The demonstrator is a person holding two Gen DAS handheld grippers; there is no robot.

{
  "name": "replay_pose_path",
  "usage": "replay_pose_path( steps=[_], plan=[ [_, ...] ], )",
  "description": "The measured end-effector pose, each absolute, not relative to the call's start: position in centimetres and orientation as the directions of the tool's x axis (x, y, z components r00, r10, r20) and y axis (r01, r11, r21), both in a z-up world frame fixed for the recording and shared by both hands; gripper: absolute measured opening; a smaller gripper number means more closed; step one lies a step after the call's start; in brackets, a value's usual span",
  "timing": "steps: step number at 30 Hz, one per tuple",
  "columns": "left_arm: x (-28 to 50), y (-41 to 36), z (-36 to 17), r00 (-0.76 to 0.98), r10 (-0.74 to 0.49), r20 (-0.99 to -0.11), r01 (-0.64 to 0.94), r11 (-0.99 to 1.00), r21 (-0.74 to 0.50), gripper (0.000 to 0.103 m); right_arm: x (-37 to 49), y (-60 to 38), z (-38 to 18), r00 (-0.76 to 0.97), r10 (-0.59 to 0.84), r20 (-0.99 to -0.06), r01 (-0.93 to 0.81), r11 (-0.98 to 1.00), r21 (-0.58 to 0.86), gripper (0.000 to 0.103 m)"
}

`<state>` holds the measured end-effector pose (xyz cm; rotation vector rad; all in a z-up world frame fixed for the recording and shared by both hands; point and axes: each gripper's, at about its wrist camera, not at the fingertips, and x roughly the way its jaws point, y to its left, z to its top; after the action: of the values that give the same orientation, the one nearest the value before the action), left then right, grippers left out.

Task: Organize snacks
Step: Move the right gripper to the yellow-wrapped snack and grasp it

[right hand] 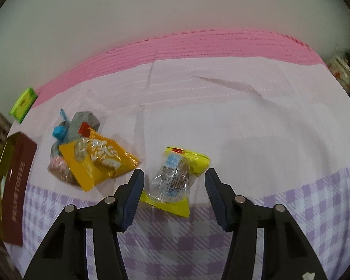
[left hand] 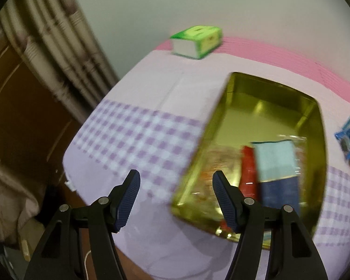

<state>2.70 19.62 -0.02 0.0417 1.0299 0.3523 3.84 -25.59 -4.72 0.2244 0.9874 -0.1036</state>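
Gold tin [left hand: 263, 98], lilac-checked cloth [left hand: 137, 135], perhaps red packet [left hand: 248, 170] inside.

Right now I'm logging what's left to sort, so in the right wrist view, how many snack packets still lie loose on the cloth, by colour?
Yellow and clear packet, between the open right gripper's fingers: 1
Orange packet: 1
Grey and blue packet: 1
Pinkish packet, partly hidden under the orange one: 1
Total: 4
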Motion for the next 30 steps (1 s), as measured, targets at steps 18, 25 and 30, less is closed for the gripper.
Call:
replay_pose_path(
  steps=[18,25,30],
  plan=[
    [6.8,2.9,-1.1,0.503,0.092,-0.859,0.079,0.985,0.151,0.066,3.4,-26.9,-4.7,0.562,0.086,-0.823,0.11,0.978,0.177,0.048],
    [6.9,1.7,-1.6,0.497,0.074,-0.865,0.114,0.982,0.149,0.066,3.7,-27.9,-4.0,0.553,0.128,-0.823,0.148,0.957,0.248,0.053],
    [7.1,1.9,-2.0,0.493,0.064,-0.868,0.106,0.985,0.133,0.066,4.8,-28.0,-4.0,0.532,0.125,-0.837,0.159,0.956,0.244,0.049]
  ],
)
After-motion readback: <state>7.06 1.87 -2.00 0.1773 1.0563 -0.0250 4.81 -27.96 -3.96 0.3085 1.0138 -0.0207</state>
